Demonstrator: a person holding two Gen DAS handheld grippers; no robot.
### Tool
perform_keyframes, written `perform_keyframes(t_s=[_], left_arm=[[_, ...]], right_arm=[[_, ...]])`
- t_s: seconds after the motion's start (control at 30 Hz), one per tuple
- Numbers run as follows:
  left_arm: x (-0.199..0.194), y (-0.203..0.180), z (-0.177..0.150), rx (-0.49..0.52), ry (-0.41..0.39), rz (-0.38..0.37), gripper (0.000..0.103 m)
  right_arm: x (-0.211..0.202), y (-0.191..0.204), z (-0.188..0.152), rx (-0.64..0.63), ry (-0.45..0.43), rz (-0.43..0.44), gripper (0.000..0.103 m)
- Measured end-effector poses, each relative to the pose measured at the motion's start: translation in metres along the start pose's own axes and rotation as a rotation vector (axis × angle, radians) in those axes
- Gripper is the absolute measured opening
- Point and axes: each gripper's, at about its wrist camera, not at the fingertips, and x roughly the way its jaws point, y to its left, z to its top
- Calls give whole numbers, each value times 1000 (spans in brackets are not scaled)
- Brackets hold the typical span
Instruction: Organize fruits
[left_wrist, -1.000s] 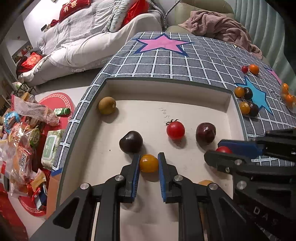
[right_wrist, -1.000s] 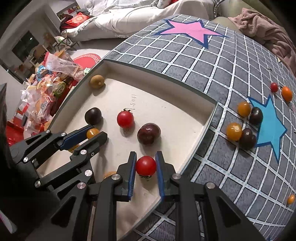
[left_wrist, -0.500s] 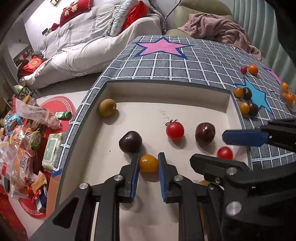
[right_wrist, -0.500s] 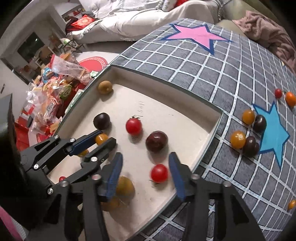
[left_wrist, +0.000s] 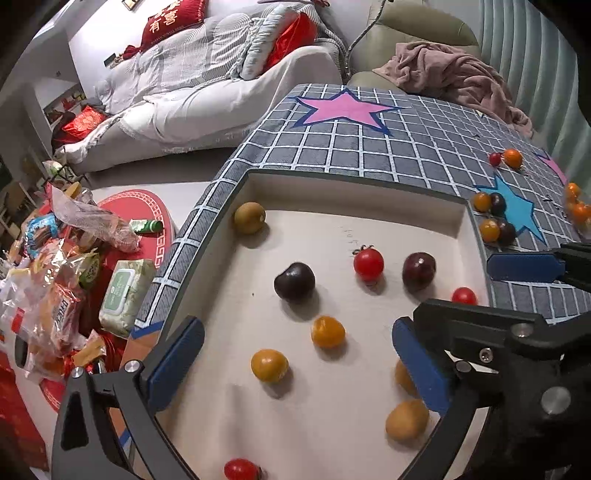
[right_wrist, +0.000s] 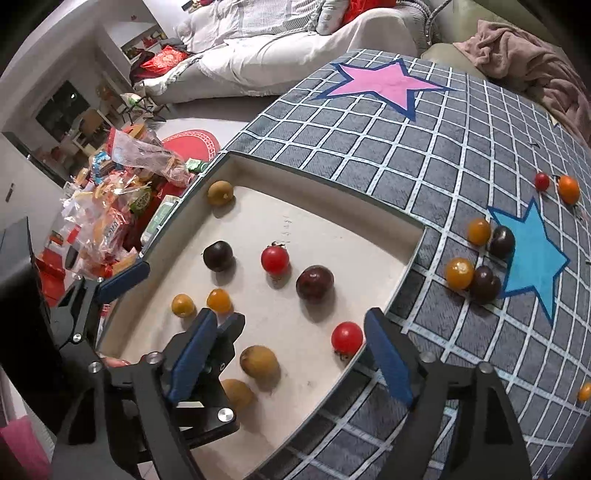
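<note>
Fruits scattered across the shallow cream tray (left_wrist: 354, 195) sunk into the grid-patterned counter (left_wrist: 369, 155). Left gripper (left_wrist: 295, 365) with blue fingers (left_wrist: 173, 365) spread wide, hovering over the tray's near half; orange cherry tomato (left_wrist: 328, 331) and yellow cherry tomato (left_wrist: 269, 365) lying loose between the fingers, touching neither. Right gripper (right_wrist: 291, 354) likewise wide open, fingers (right_wrist: 388, 358) pinching nothing; red cherry tomato (right_wrist: 346, 337) resting on the tray floor just inside the right-hand finger, close by the tray wall (contact with the finger not clear). Brownish-yellow fruit (right_wrist: 259, 362) nearer the other finger, a second one (right_wrist: 238, 394) partly hidden behind it. Farther in: dark plum (left_wrist: 294, 280), stemmed red tomato (left_wrist: 368, 263), dark red plum (left_wrist: 419, 267), kiwi (left_wrist: 249, 218) in the far left corner. Outside the tray, by the blue star (right_wrist: 532, 254): a cluster of orange and dark tomatoes (right_wrist: 476, 275) on the counter.
</note>
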Motion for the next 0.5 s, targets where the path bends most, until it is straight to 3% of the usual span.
perform_keyframes(t_s=[0.07, 0.5], left_arm=[[-4, 1, -2, -2, 4, -12, 102], [-32, -1, -20, -1, 50, -36, 102]], right_arm=[[-2, 4, -3, -12, 7, -30, 103], [-41, 23, -26, -80, -27, -139, 103]])
